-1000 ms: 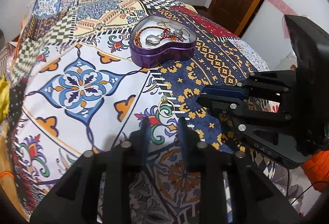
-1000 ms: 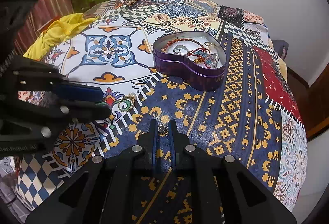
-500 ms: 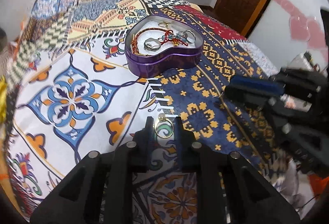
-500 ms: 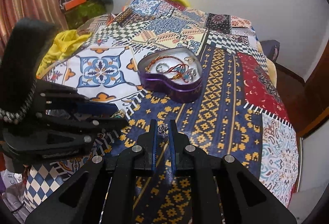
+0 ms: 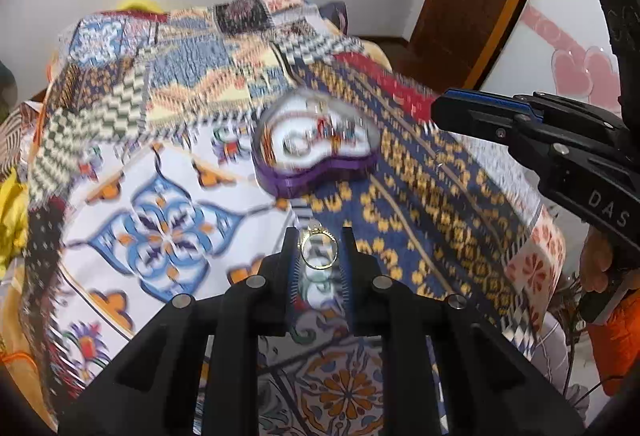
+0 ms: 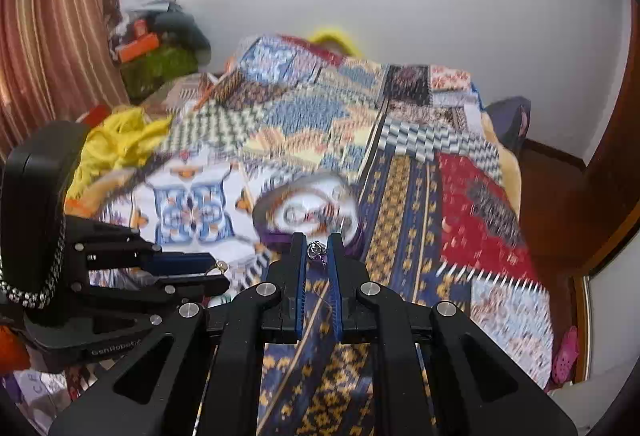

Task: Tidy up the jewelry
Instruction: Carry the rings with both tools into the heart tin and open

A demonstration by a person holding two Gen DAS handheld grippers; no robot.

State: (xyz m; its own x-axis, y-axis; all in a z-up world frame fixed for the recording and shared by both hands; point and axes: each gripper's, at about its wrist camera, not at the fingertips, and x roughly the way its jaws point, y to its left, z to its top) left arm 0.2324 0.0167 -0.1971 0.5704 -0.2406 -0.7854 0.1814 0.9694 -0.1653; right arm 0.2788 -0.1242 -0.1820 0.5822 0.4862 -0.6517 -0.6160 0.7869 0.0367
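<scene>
Left tool | gold ring now pinched, lifted off bedspread

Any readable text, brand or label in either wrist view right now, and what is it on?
"DAS": white letters on the black body of the right claw, cut off by the frame edge.
"GenRobot", roughly: small white lettering on the black body of the left claw, too small to read surely.
Nothing else legible; the rest is motion-blurred.

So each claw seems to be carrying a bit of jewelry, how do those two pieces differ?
The gold ring in the left gripper is a plain round band facing the camera; the silver piece in the right gripper is a knotted little tangle. The gold ring looks larger and yellow, the silver piece smaller and grey. Both are pinched between fingertips, held above the patterned bedspread.
</scene>
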